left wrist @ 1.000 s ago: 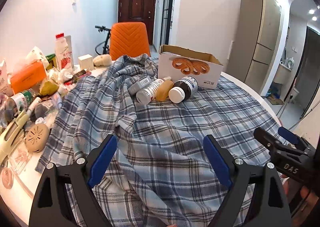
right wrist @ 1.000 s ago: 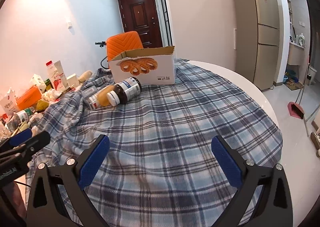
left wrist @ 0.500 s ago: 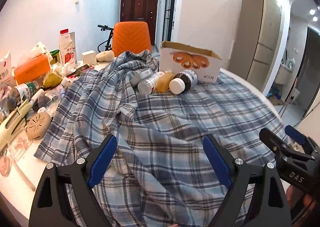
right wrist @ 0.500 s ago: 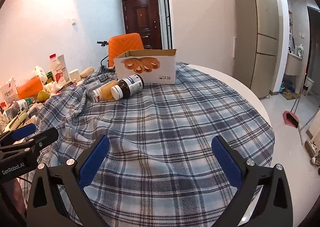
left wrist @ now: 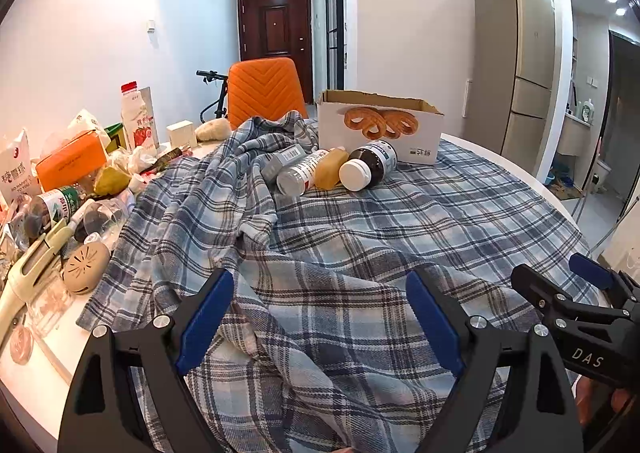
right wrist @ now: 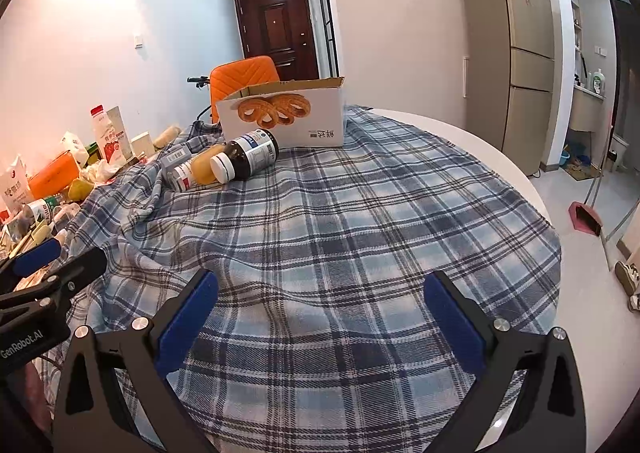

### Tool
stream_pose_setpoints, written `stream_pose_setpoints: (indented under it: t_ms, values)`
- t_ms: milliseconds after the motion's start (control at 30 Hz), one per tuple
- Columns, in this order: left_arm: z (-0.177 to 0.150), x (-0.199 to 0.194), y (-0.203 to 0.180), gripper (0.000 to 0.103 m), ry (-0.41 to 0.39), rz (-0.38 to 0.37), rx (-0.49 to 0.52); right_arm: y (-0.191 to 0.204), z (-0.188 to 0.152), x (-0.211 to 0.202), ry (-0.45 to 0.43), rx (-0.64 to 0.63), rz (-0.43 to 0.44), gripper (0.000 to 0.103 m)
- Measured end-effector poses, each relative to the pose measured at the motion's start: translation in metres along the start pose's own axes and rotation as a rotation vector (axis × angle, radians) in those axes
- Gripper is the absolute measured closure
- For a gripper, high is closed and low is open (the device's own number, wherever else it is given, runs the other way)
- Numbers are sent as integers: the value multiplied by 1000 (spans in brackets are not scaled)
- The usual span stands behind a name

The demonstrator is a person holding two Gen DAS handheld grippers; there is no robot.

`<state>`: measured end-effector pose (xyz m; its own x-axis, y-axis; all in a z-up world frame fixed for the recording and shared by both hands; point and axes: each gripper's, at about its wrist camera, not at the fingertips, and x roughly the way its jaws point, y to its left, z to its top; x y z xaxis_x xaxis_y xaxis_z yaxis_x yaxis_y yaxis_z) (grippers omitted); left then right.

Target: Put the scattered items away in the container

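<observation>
Both left tongs [left wrist: 316, 313] and right tongs [right wrist: 320, 313] are held spread and empty over the rumpled plaid cloth [left wrist: 360, 237], where bottles [left wrist: 368, 169] lying beside the far cardboard box [left wrist: 380, 125] could be rolled off if nudged.

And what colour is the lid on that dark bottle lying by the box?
White. The dark bottle has a white cap, clearest in the left wrist view.
</observation>
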<state>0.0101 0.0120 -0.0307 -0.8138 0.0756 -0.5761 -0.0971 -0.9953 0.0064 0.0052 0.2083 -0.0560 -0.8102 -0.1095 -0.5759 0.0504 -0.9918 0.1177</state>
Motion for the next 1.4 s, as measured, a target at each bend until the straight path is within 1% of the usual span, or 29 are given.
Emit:
stream_pose_setpoints:
  t_ms: [200,400,467,567,667,800,1033,1400]
  values:
    - [-3,4,-7,13,16,1,38,1,-1,4,15,17,13,1]
    - [-6,6,-7,13,22,11,38,2,-5,8,33,3,0,1]
    - [-6,7,-6,13,25,1,38,1,-6,9,34,13,2,1]
    - [-7,10,-3,13,45,-36,13,0,-5,9,32,19,8,1]
    - [-7,11,-2,13,45,-32,6,2,-5,8,25,5,1,1]
    - [-8,10,-1,13,40,-42,-4,6,-8,15,61,-30,-20,1]
    - [-8,11,1,13,41,-46,-5,13,-7,10,28,-52,-30,1]
    - [-8,11,2,13,43,-50,-10,17,-8,10,26,-67,-21,1]
